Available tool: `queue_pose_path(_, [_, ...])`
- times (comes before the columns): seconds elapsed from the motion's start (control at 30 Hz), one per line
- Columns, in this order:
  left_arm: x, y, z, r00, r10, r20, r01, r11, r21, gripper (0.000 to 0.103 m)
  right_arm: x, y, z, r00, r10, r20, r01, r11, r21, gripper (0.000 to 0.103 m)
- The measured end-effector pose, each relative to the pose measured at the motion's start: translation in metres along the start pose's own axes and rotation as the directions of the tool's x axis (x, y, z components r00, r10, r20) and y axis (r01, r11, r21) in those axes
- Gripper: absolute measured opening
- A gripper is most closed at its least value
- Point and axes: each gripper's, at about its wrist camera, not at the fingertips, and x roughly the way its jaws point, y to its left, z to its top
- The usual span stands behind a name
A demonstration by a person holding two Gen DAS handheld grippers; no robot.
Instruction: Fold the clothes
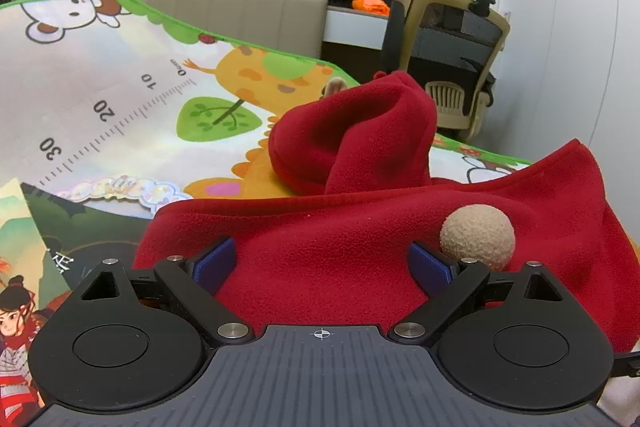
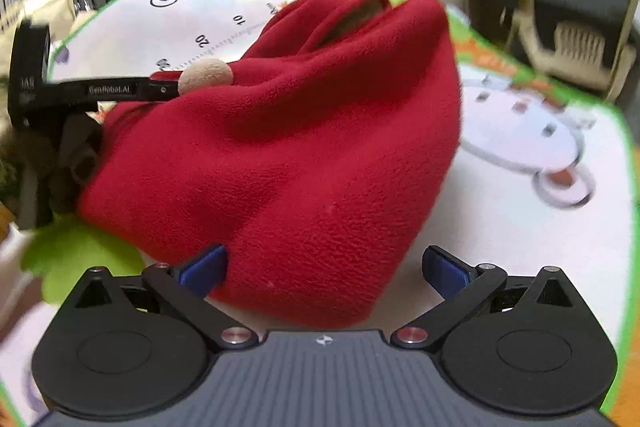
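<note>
Both grippers' jaws spread over bunched red fleece garment (image 2: 304, 147), tan pompom (image 1: 477, 235)

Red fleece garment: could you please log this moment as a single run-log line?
stage: folding not yet done | red fleece garment: bunched on play mat | left gripper: open, over garment | right gripper: open, at garment edge

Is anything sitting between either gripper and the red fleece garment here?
Nothing visible does. The left gripper is open with the red fleece garment directly between its fingers, its beige pom-pom beside one. The right gripper is open around the garment's near edge.
</note>
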Motion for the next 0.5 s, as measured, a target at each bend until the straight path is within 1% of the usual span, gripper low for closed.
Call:
queue_pose_path(0.13, [0.001, 0.001, 0.001, 1.0, -0.001, -0.006, 0.001, 1.0, -0.001, 0.097, -0.005, -0.003, -0.003, 1.0, 0.01, 0.01, -0.011, 0.999, 0.045, 0.103])
queue_pose_path(0.27, [0.003, -0.002, 0.001, 1.0, 0.01, -0.017, -0.009, 1.0, 0.013, 0.097, -0.004, 0.001, 0.001, 0.999, 0.016, -0.043, -0.014, 0.999, 0.051, 0.103])
queue_pose_path(0.3, [0.003, -0.002, 0.001, 1.0, 0.01, -0.016, -0.01, 1.0, 0.015, 0.097, -0.004, 0.007, 0.006, 0.996, 0.015, -0.085, -0.014, 1.0, 0.017, 0.103])
queue_pose_path(0.33, [0.003, -0.002, 0.001, 1.0, 0.011, -0.016, -0.011, 1.0, 0.016, 0.097, -0.011, 0.011, 0.012, 0.997, 0.006, -0.077, -0.006, 1.0, 0.007, 0.103])
queue_pose_path(0.37, [0.002, -0.002, 0.001, 1.0, 0.011, -0.016, -0.011, 1.0, 0.017, 0.097, -0.021, 0.015, 0.017, 0.999, -0.005, -0.051, 0.006, 1.0, 0.007, 0.103])
queue_pose_path(0.4, [0.002, -0.002, 0.001, 1.0, 0.008, -0.015, -0.007, 1.0, 0.014, 0.097, -0.038, 0.02, 0.021, 0.999, -0.026, 0.025, 0.027, 1.0, -0.016, 0.103])
queue_pose_path(0.43, [0.002, 0.0, 0.001, 1.0, 0.001, -0.014, -0.001, 1.0, 0.009, 0.097, -0.051, 0.028, 0.026, 0.993, -0.048, 0.103, 0.054, 0.997, -0.051, 0.103])
queue_pose_path(0.47, [0.002, 0.001, 0.001, 1.0, -0.006, -0.013, 0.006, 1.0, 0.003, 0.098, -0.062, 0.037, 0.031, 0.982, -0.068, 0.178, 0.084, 0.993, -0.086, 0.103])
queue_pose_path(0.5, [0.002, 0.002, 0.001, 1.0, -0.01, -0.012, 0.01, 1.0, 0.0, 0.098, -0.074, 0.045, 0.036, 0.964, -0.084, 0.253, 0.116, 0.986, -0.118, 0.103])
